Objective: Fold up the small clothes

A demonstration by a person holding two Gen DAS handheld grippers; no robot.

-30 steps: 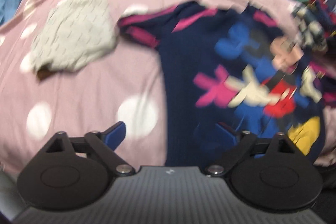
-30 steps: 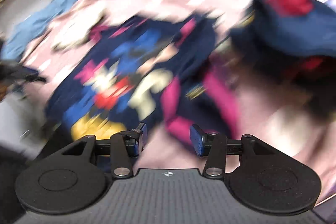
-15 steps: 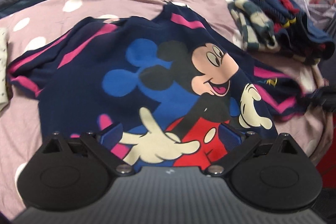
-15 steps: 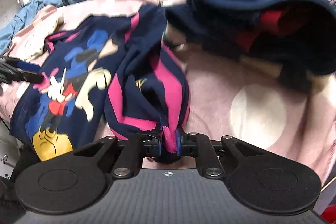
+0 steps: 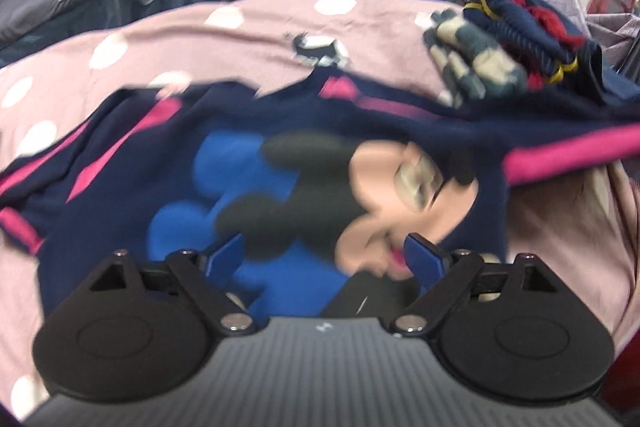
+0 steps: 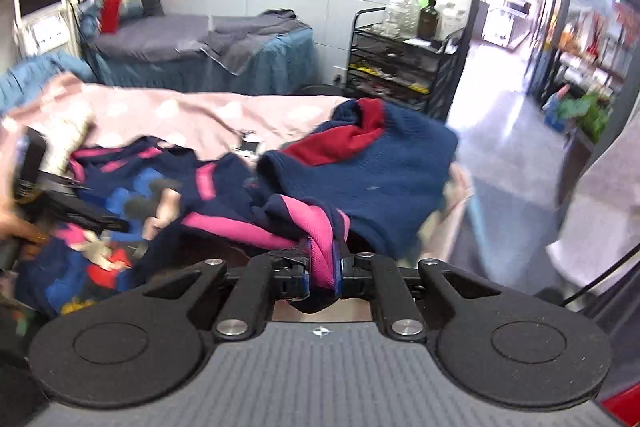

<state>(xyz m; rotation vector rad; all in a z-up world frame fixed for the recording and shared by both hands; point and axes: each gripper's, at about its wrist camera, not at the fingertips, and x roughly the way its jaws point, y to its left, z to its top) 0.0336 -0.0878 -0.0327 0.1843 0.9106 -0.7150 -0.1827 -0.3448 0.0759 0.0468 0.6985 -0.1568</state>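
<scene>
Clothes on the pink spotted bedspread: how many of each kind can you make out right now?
Navy cartoon-mouse top with pink stripes: 1, a pink-edged part clamped in the right gripper.
Navy knit sweater with red panel: 1.
Checked grey-and-cream garment: 1.
Pale crumpled garment: 1, blurred.
Total: 4.

No words, labels, brand names or numbers can be read anywhere; the signs in the shop background are too blurred.

Treatment room: draped massage bed (image 6: 192, 43), bottle trolley (image 6: 404, 63).
</scene>
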